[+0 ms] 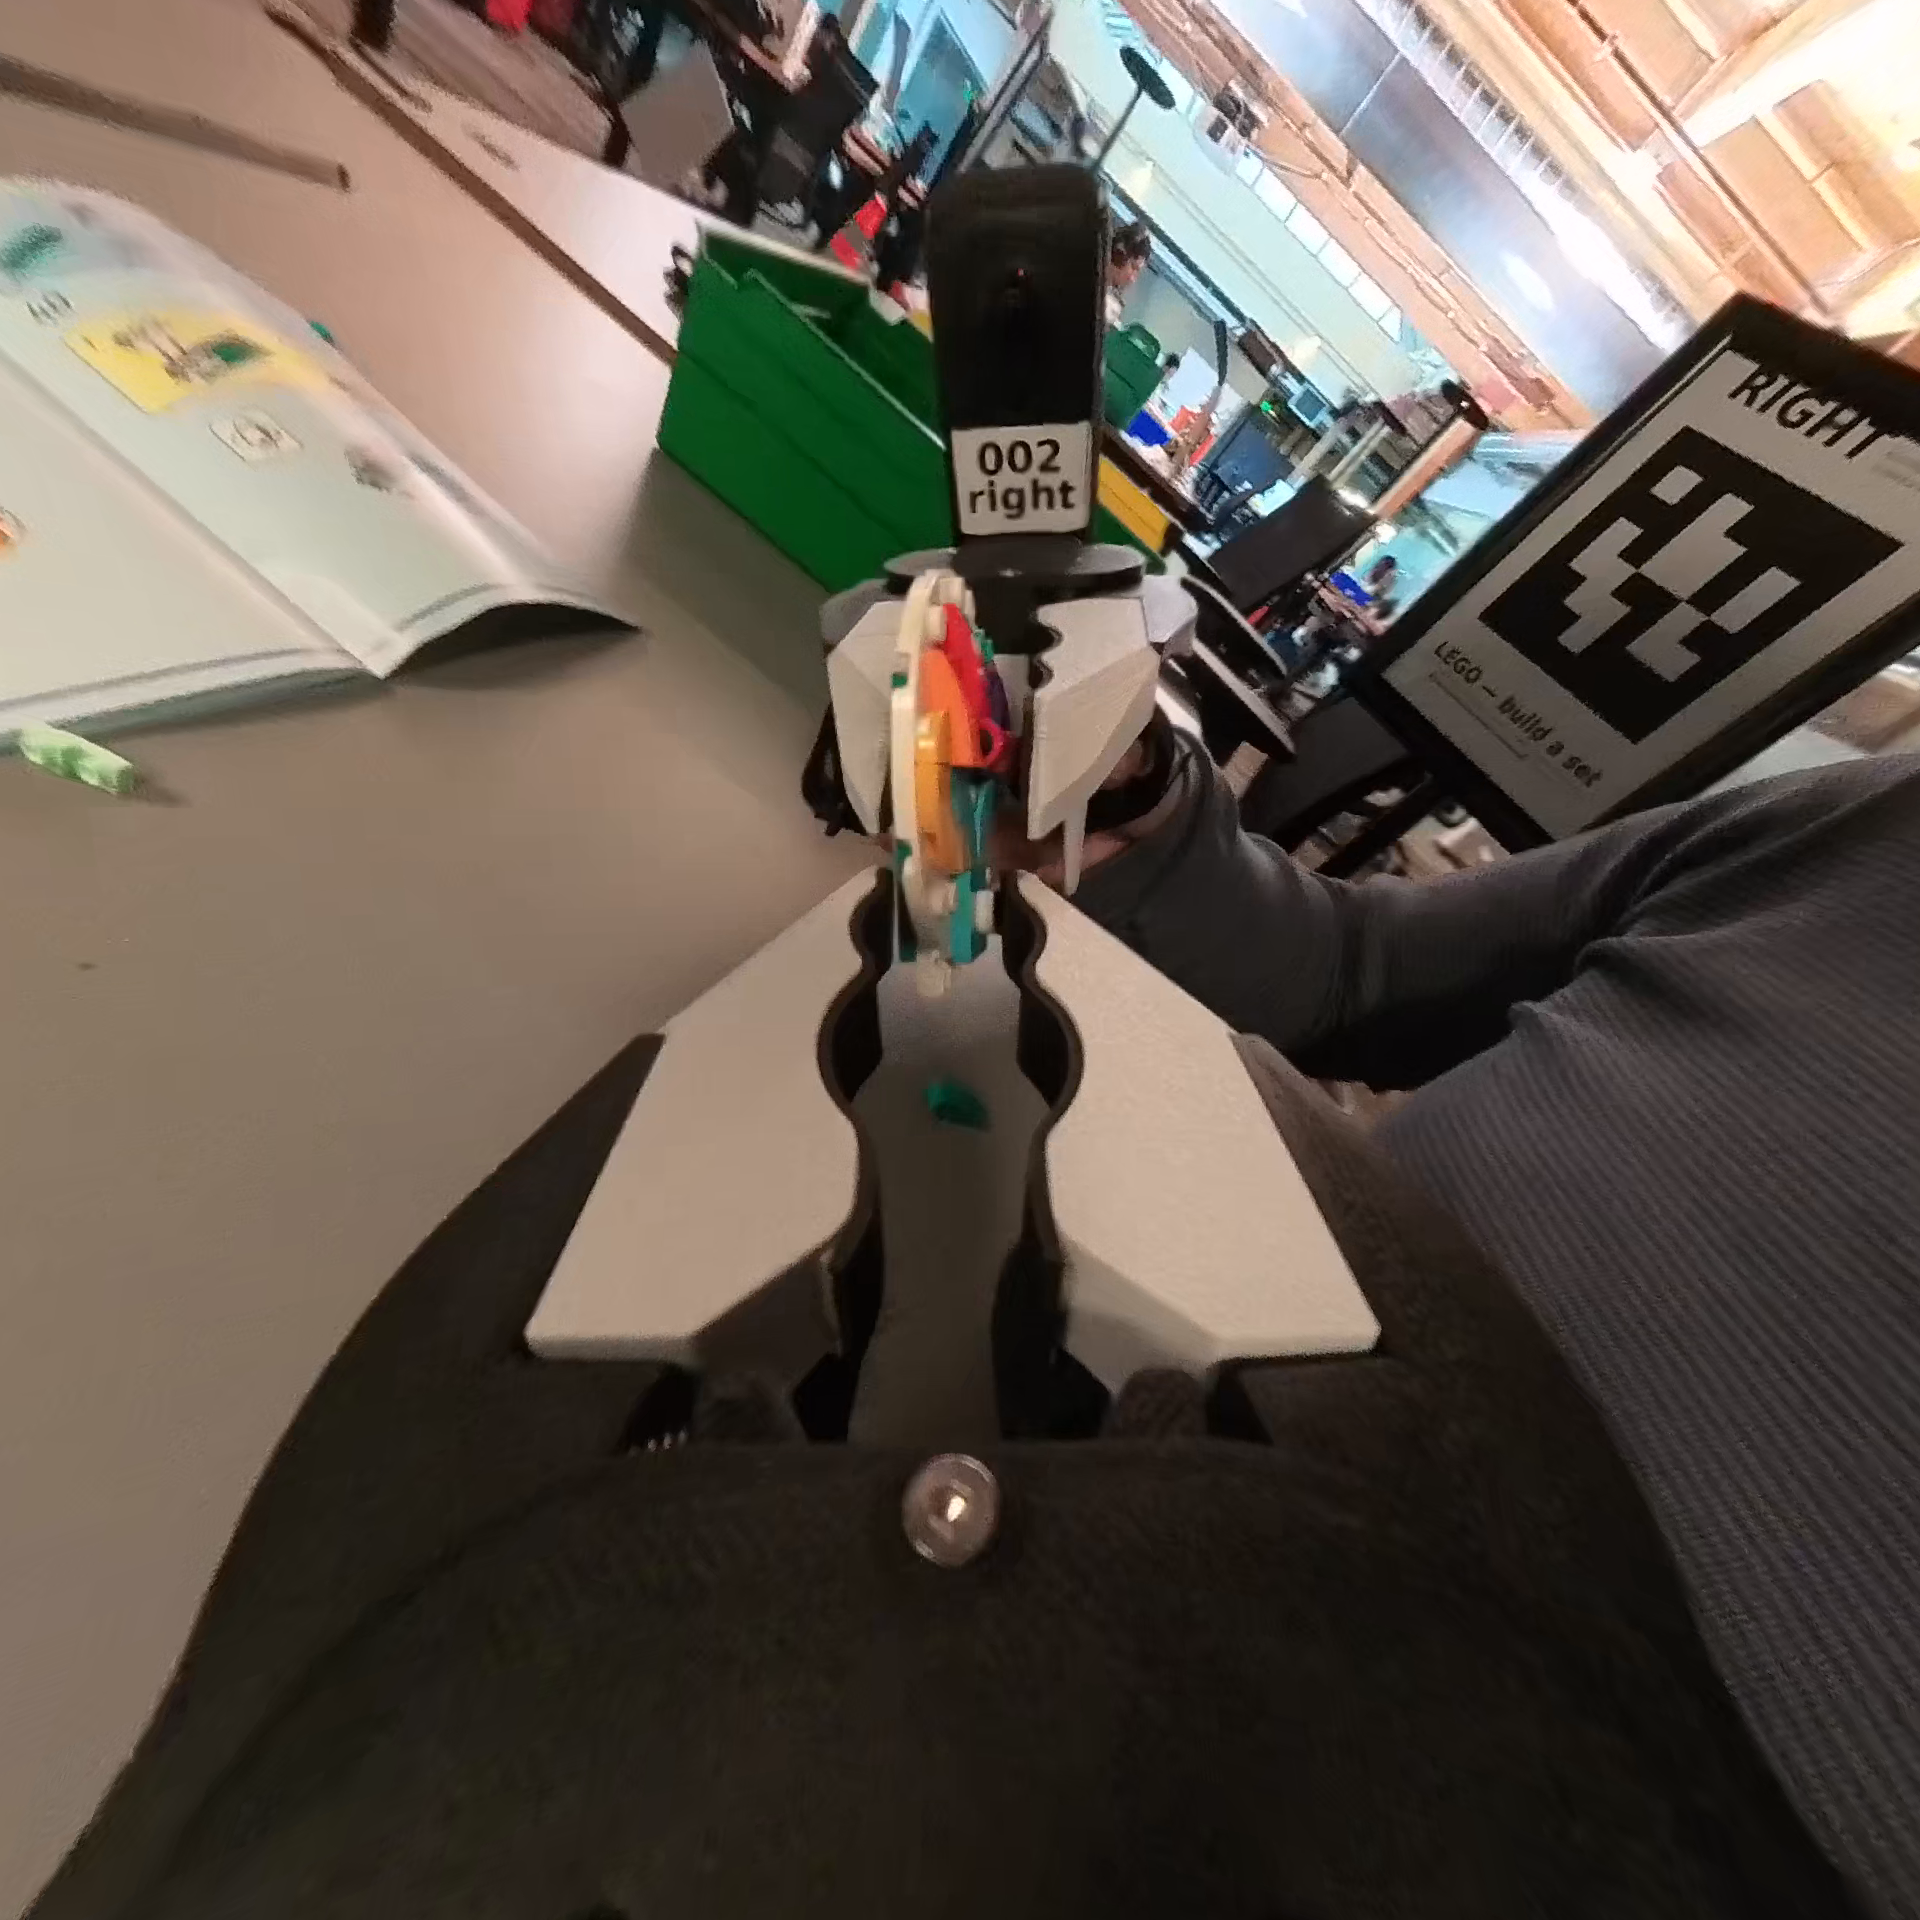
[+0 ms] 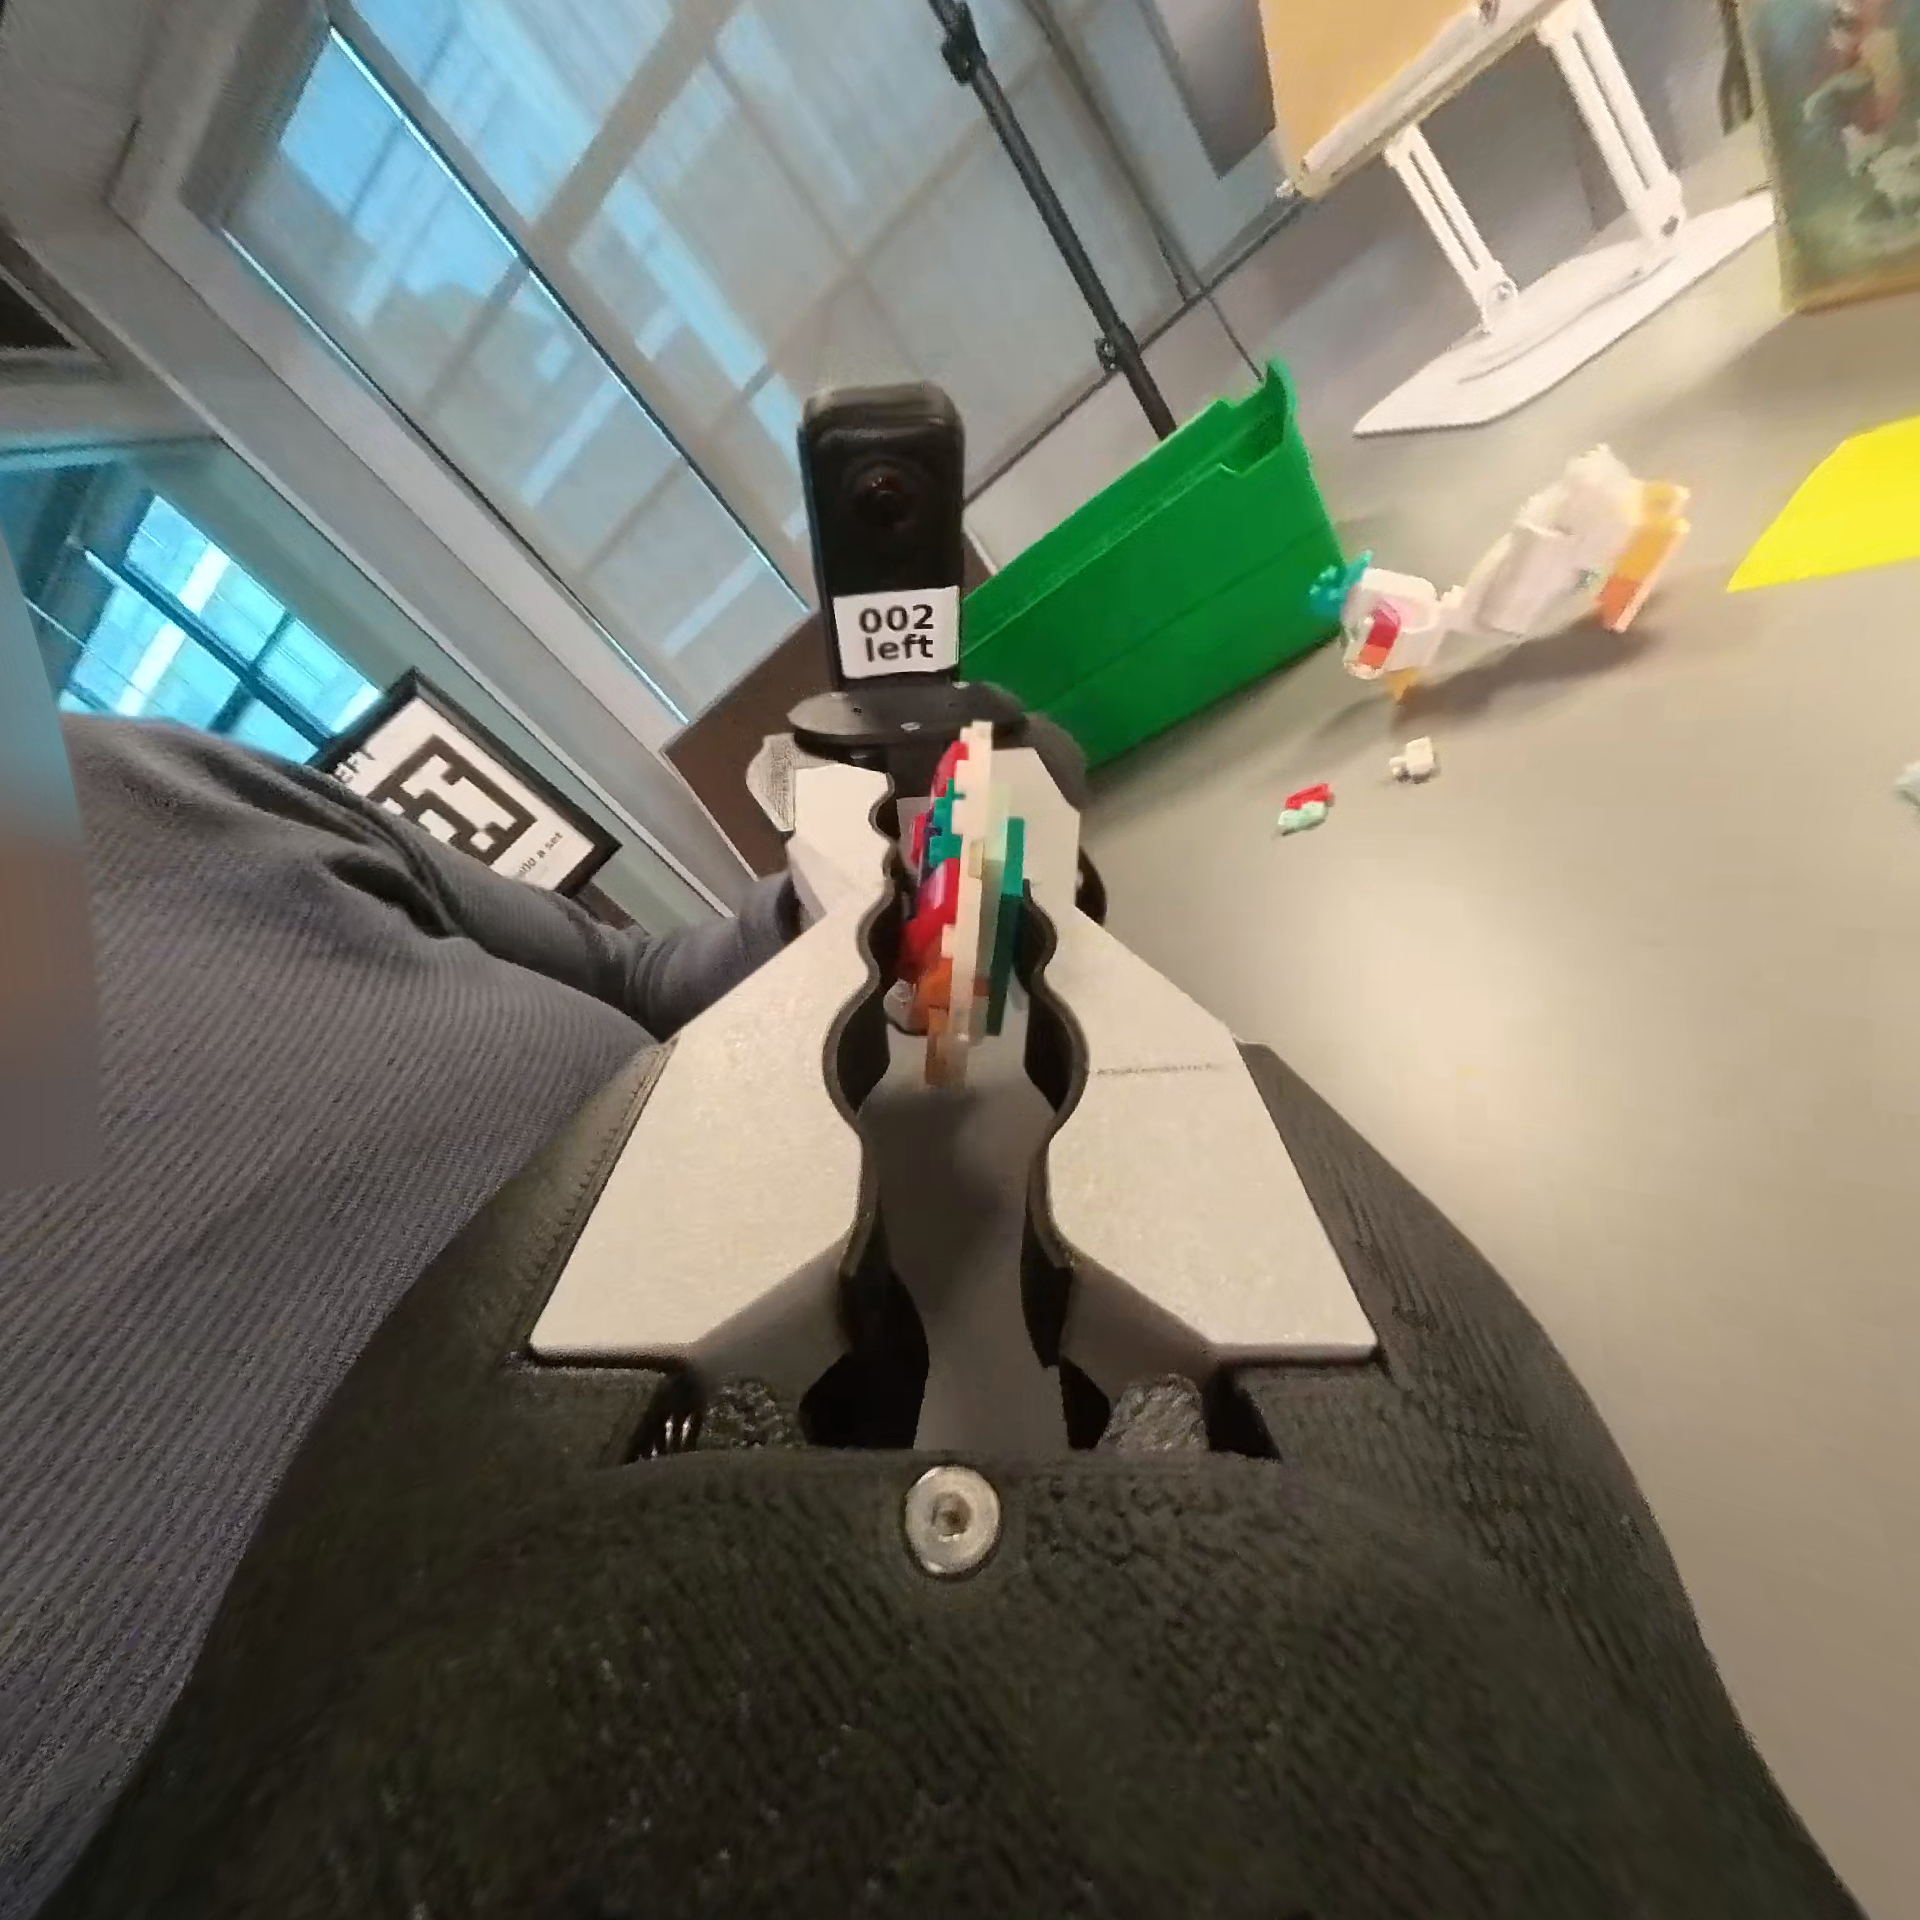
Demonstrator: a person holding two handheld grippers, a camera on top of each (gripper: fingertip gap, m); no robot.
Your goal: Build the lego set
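A flat lego assembly (image 1: pixel 935 769), a white round plate with orange, red, purple and teal pieces, is held on edge in the air between both grippers. My left gripper (image 1: pixel 951 899) is shut on its near lower edge. My right gripper (image 1: pixel 977 821) faces it from the far side and is shut on the same assembly. In the right wrist view the assembly (image 2: pixel 971 914) sits between my right gripper's (image 2: pixel 956 883) fingers, with the left gripper (image 2: pixel 920 800) behind it. A small teal piece (image 1: pixel 951 1103) lies on the table below.
An open instruction booklet (image 1: pixel 208 447) and a green brick (image 1: pixel 78 758) lie at left. A green bin (image 1: pixel 790 416) (image 2: pixel 1153 603) stands behind. A white lego model (image 2: pixel 1507 582), loose pieces (image 2: pixel 1304 808), a yellow sheet (image 2: pixel 1849 509) and a white stand (image 2: pixel 1558 260) are at right. A person's sleeve (image 1: pixel 1558 1039) is close. The grippers are tip to tip, or close to it.
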